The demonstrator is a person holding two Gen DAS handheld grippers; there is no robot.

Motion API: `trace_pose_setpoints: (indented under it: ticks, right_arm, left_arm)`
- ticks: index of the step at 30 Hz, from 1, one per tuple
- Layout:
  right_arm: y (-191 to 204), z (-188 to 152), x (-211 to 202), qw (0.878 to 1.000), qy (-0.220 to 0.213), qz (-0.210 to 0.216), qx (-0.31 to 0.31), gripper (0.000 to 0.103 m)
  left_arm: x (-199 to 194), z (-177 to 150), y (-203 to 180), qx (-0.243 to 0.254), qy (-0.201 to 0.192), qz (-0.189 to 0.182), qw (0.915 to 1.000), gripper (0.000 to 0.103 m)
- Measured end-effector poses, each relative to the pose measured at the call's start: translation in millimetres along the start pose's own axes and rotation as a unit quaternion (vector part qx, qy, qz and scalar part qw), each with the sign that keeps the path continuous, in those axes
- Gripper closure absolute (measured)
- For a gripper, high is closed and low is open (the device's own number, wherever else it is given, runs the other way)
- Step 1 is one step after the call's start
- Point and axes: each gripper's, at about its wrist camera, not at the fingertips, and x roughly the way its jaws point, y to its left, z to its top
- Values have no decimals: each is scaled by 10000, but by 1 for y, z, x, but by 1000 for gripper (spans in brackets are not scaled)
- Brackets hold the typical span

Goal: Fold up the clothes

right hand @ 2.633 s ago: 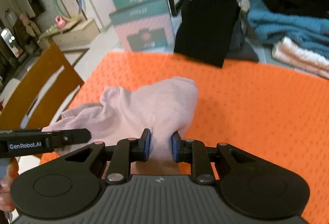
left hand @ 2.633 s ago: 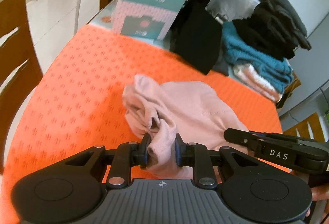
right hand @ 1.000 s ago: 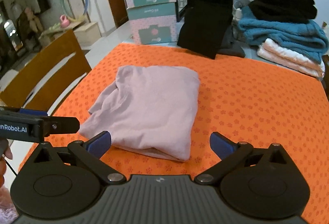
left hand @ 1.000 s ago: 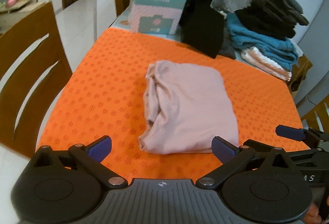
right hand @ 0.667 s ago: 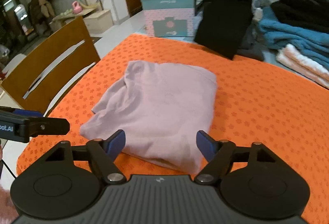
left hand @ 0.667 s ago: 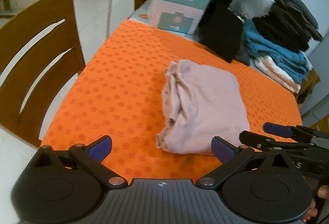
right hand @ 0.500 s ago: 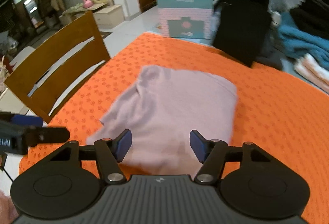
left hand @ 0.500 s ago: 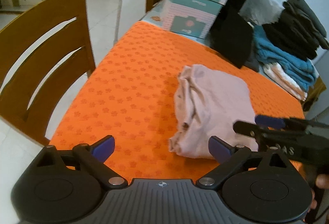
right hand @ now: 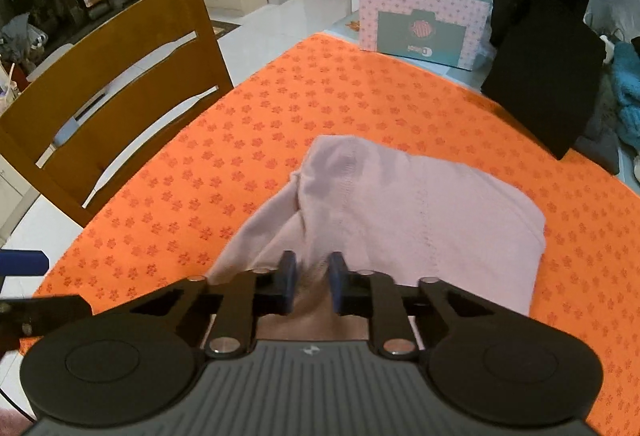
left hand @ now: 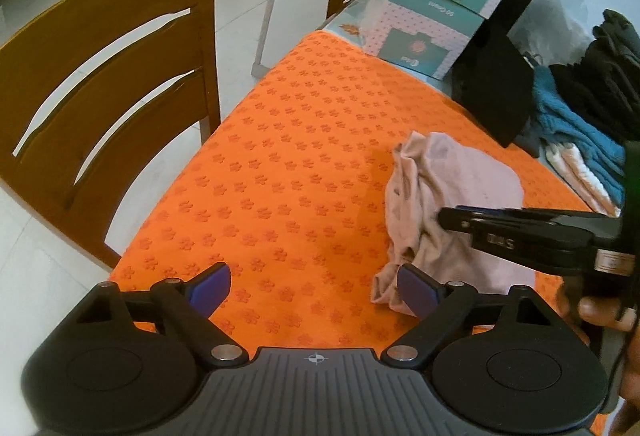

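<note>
A folded pink garment (left hand: 452,187) (right hand: 420,203) lies on the orange patterned mat (left hand: 300,155) (right hand: 320,95). My right gripper (right hand: 312,284) is at the garment's near edge. Its jaws are closing, and a bunch of pink fabric is pinched between the blue pads. The left wrist view shows this gripper (left hand: 452,215) side-on over the garment. My left gripper (left hand: 312,292) hovers open over the mat at the garment's near left corner. Its jaws are closing slowly. The corner sits just inside the right pad (left hand: 416,296), apart from it.
A wooden chair (left hand: 100,95) (right hand: 120,75) stands at the table's left edge. Stacked teal-and-pink boxes (left hand: 432,15) (right hand: 424,15) and a black board (left hand: 496,91) (right hand: 544,83) stand at the back. Folded clothes (left hand: 580,139) are piled at the far right.
Earlier both grippers released the garment and drew back with jaws wide. The right jaws have since closed onto its near edge. Both grippers shifted left and lower; the left jaws narrowed slightly.
</note>
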Motion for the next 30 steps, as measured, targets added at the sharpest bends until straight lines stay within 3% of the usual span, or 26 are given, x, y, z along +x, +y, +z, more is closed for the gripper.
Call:
trace_pose_setpoints:
  ticks: [8, 20, 30]
  right_arm:
    - [-47, -15, -33, 9989, -225, -55, 397, 97]
    - [-141, -55, -99, 9876, -560, -935, 1131, 98]
    - [-205, -114, -100, 9640, -81, -1868, 1888, 98]
  left_arm:
    - [17, 3, -12, 191, 152, -36, 9997, 13]
    - [29, 3, -35, 594, 201, -316, 9975, 19]
    - [32, 2, -38, 640, 294, -369, 9968, 24]
